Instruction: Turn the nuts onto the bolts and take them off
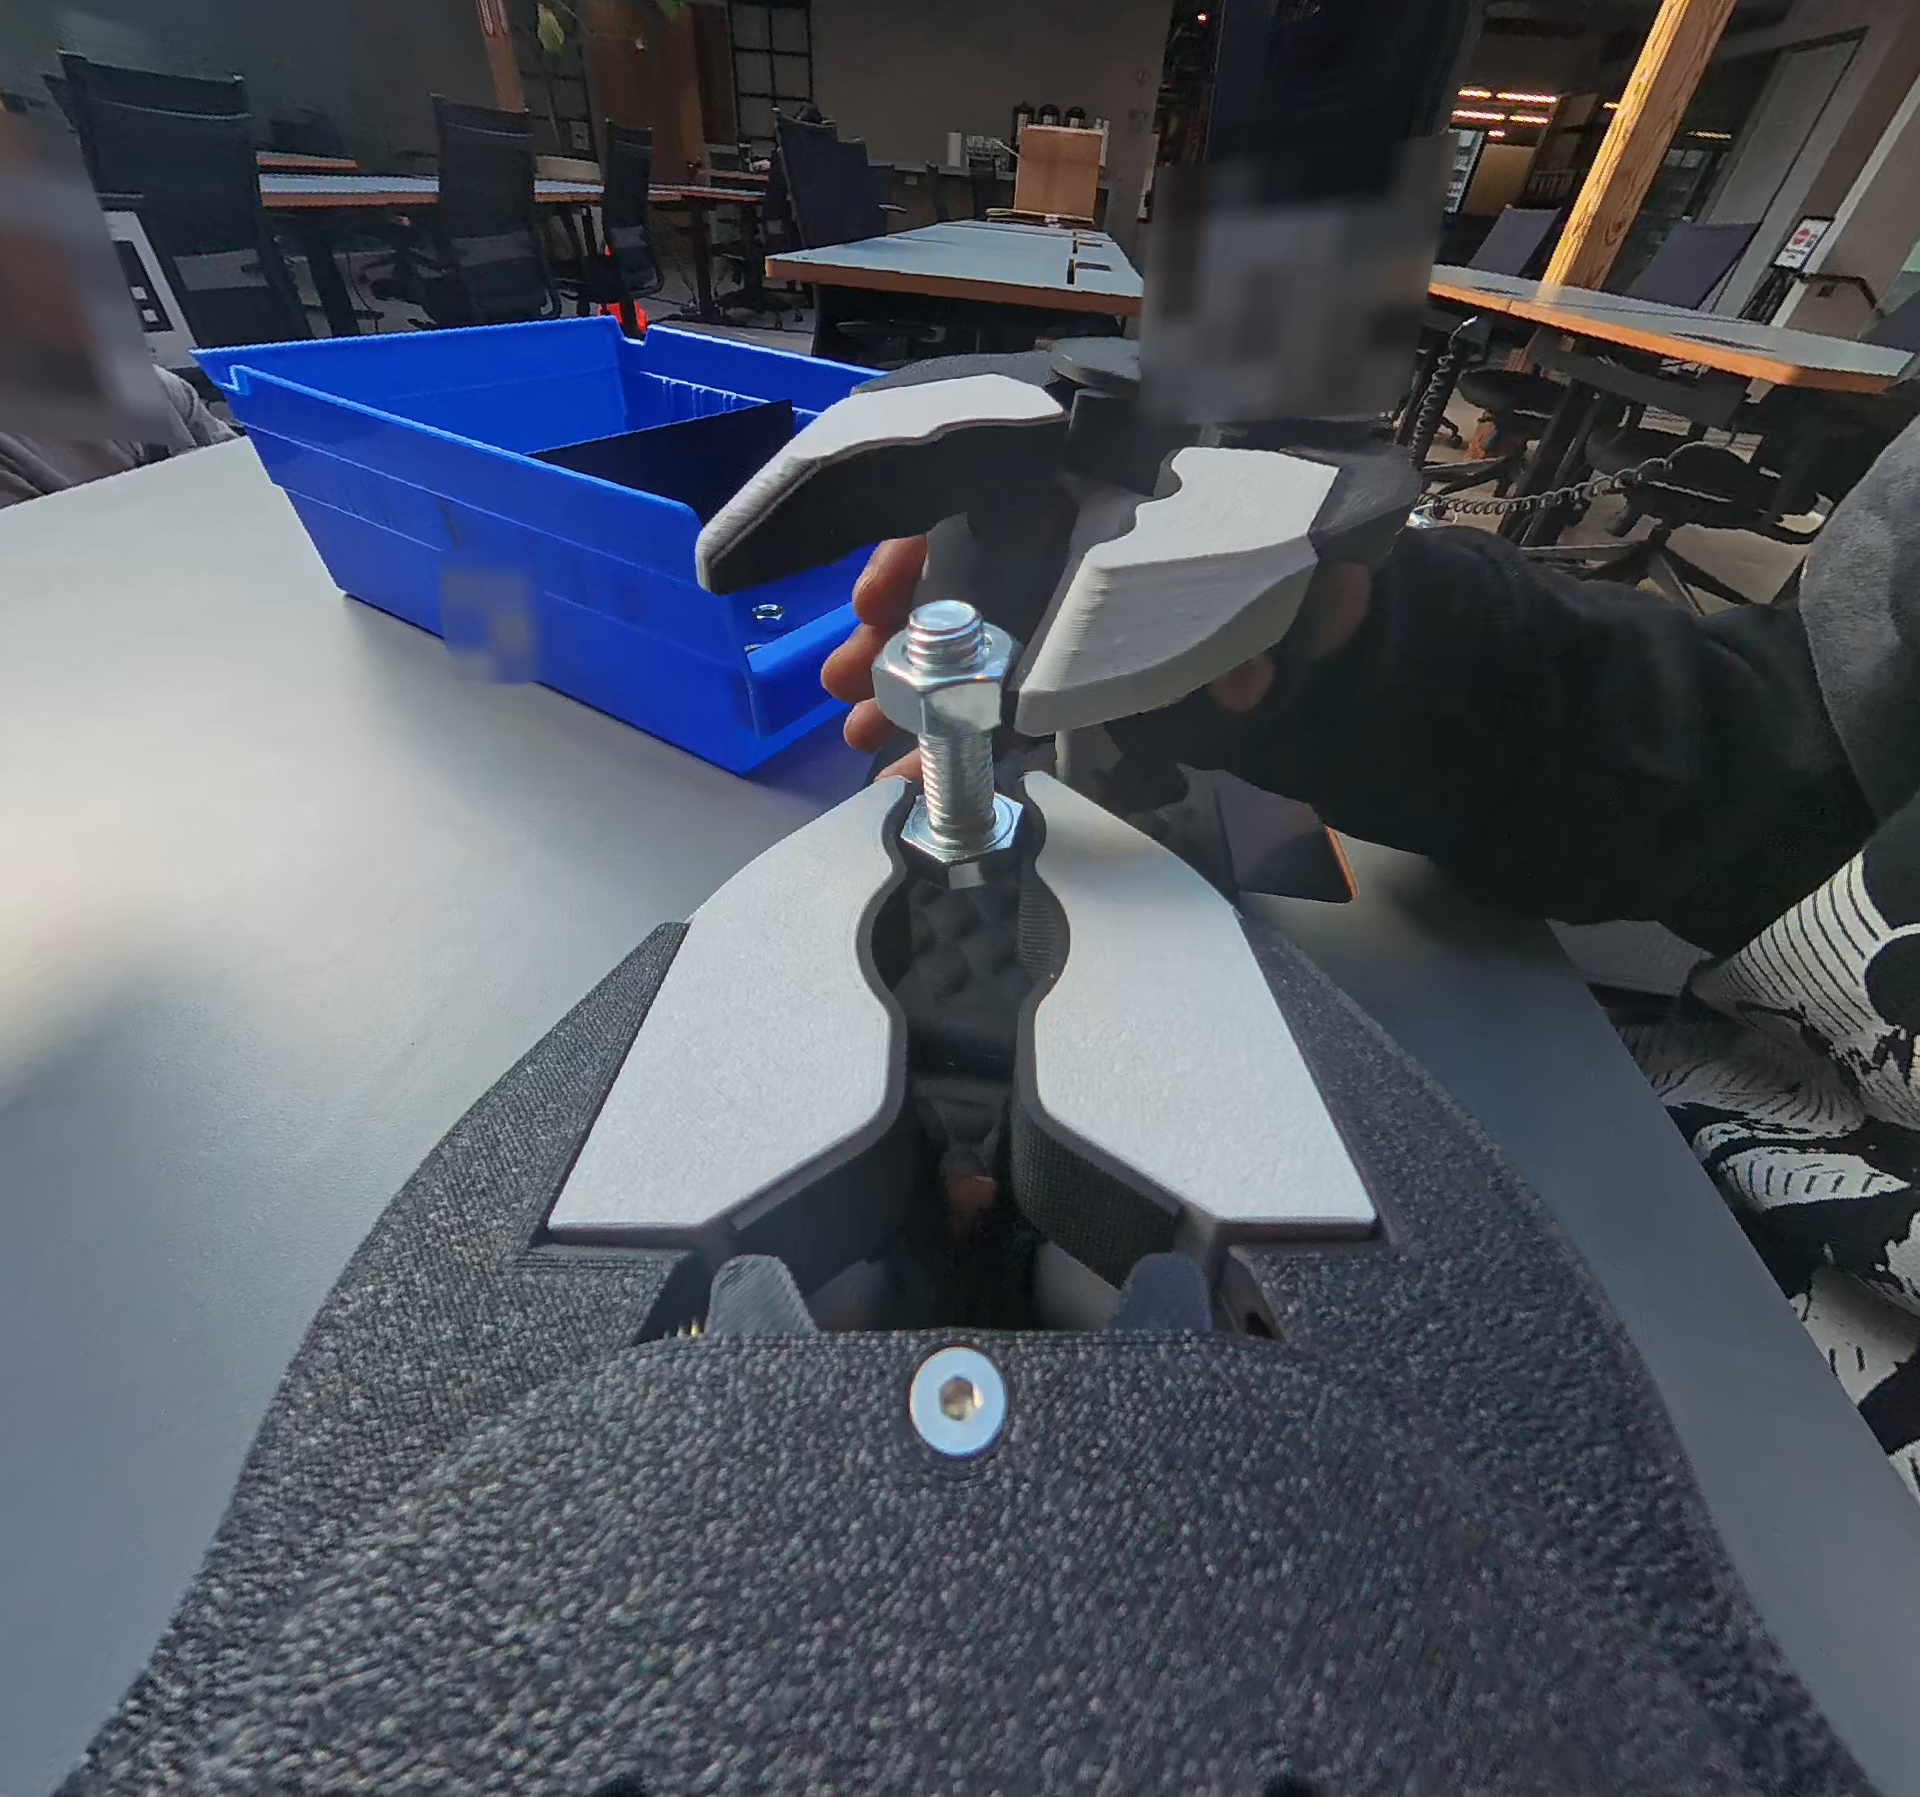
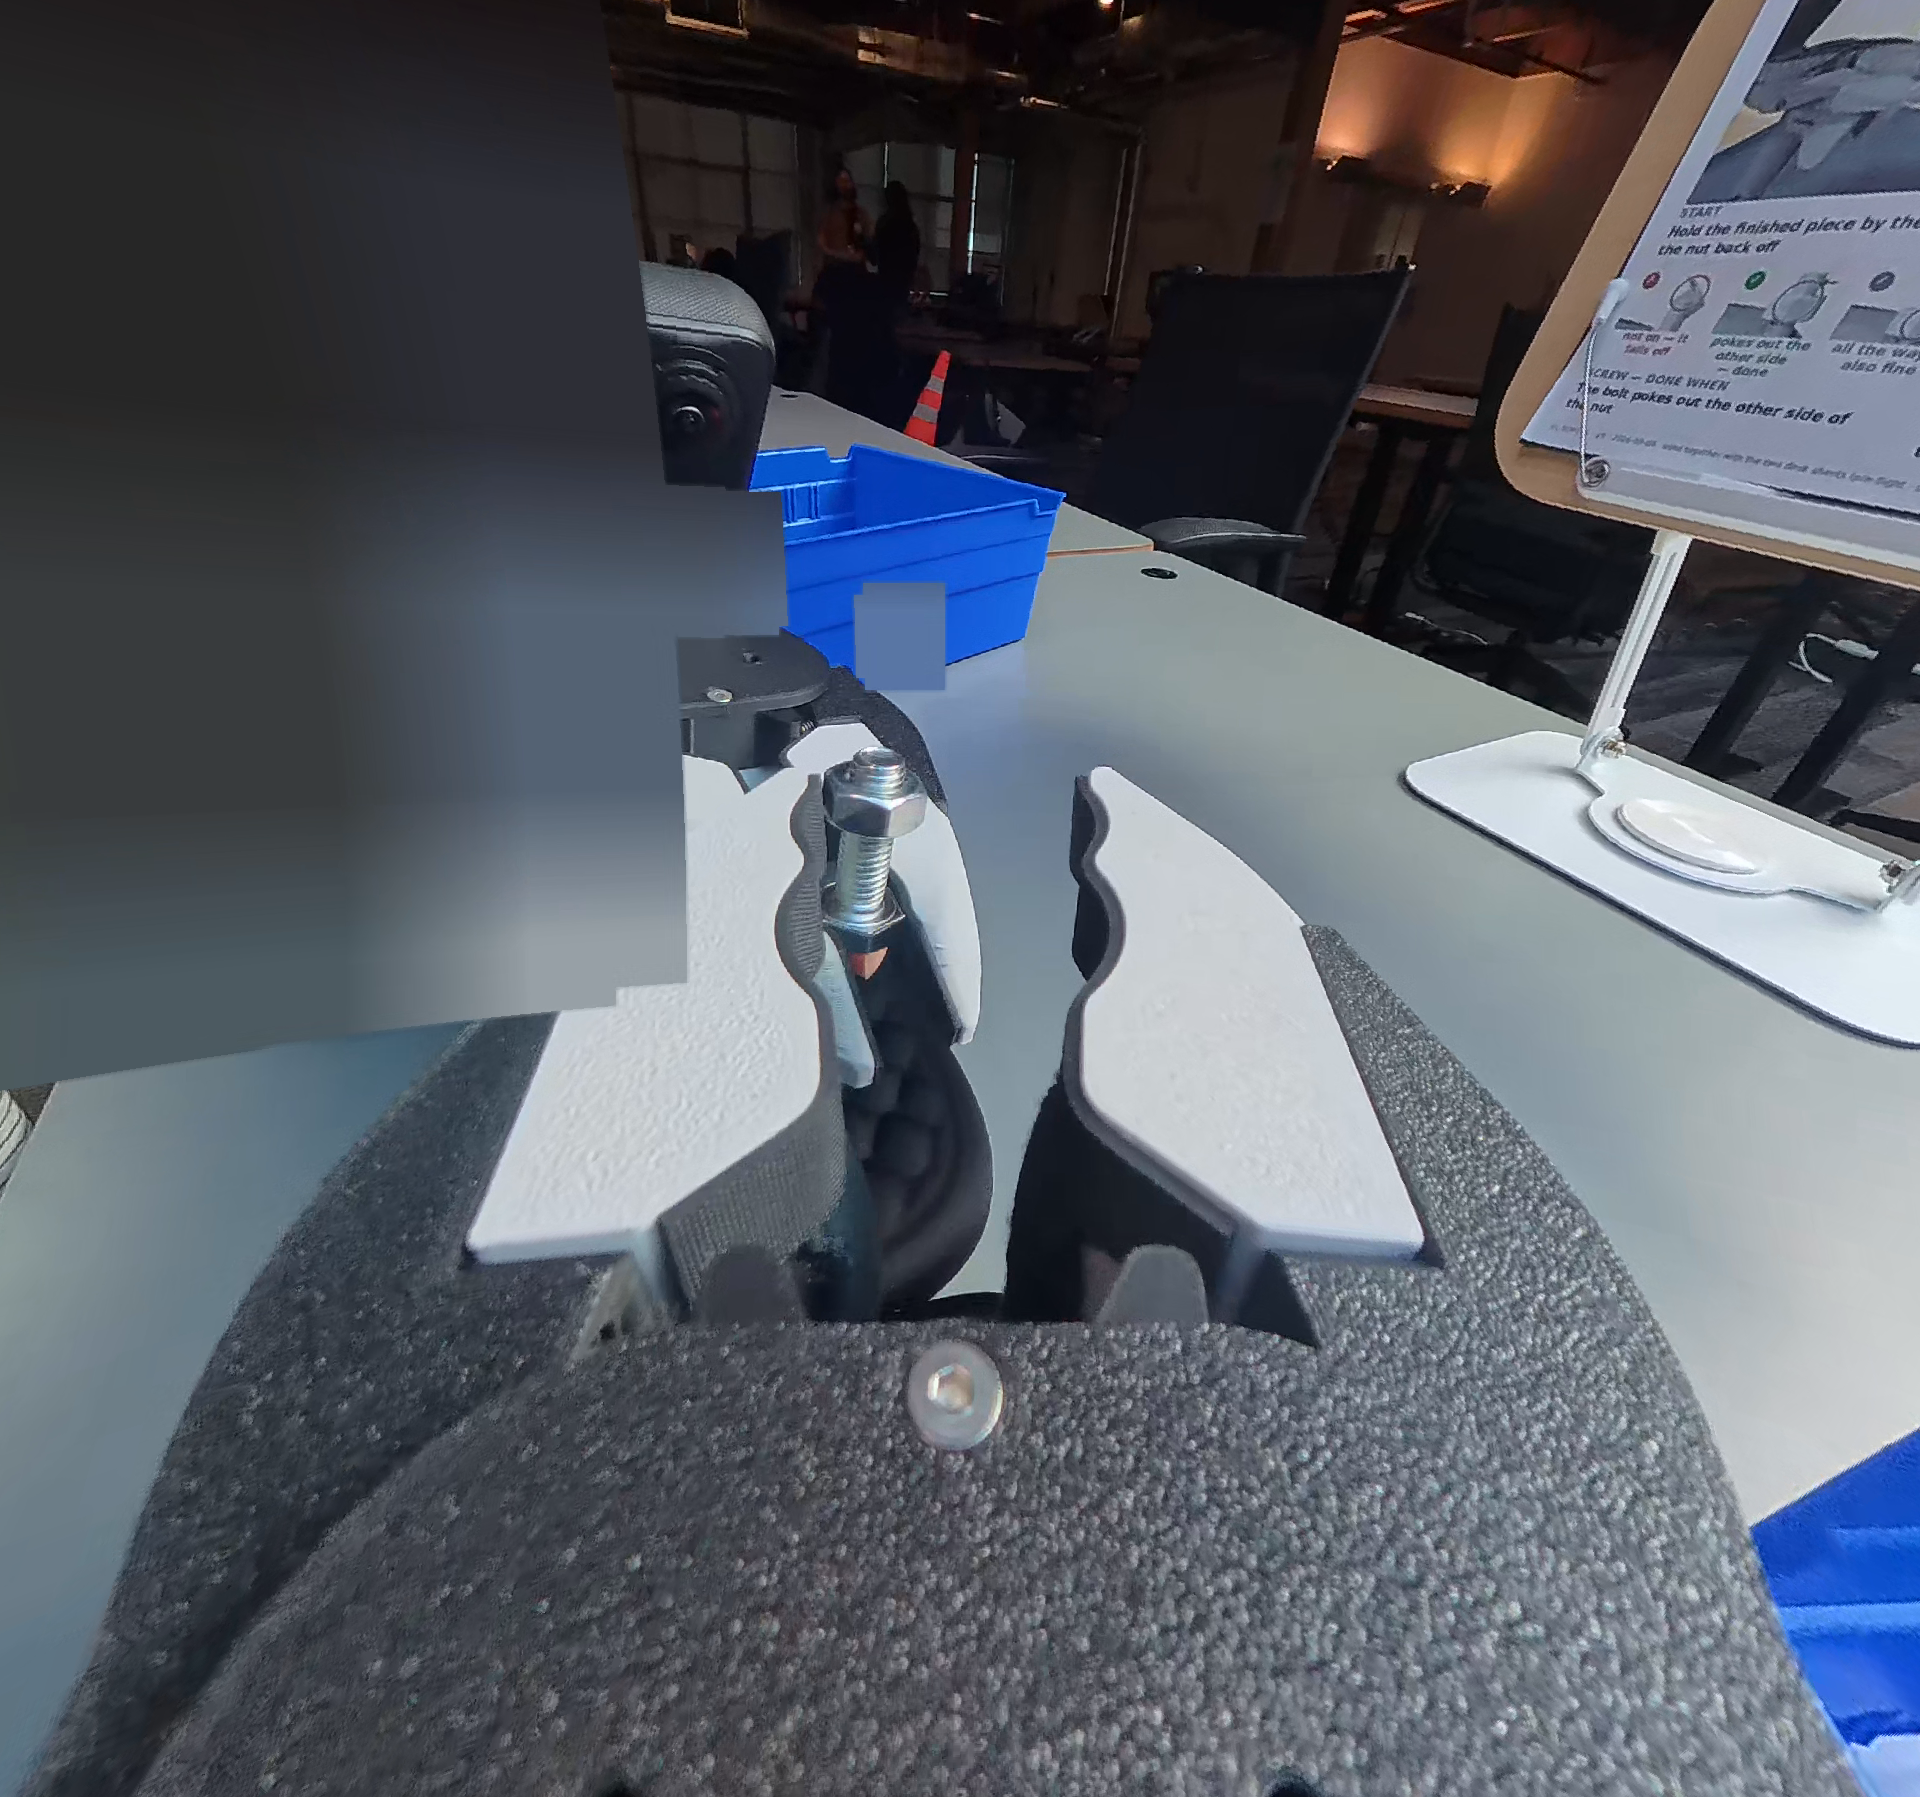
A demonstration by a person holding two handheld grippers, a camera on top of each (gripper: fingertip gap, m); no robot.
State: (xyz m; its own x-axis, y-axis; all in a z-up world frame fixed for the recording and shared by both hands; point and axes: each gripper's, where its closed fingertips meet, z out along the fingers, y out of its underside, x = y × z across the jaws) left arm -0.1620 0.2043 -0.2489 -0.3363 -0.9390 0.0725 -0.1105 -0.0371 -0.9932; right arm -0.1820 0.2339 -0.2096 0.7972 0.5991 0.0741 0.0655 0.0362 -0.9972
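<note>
Table [image 1: 260,812]: grey, matte | blue bin [image 1: 499,500] on it | room: dim, chairs

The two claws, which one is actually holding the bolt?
The left claw, shut on the bolt at its head; the right claw hangs open beside the nut.

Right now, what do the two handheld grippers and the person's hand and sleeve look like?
Both grippers match: the left gripper and right gripper have a rough black textured body, flat pale grey fingers with wavy black foam-lined inner edges, and one silver hex screw at the centre. A black camera housing tops the right one. The hand wears a black fingerless glove and grey sleeve.
</note>
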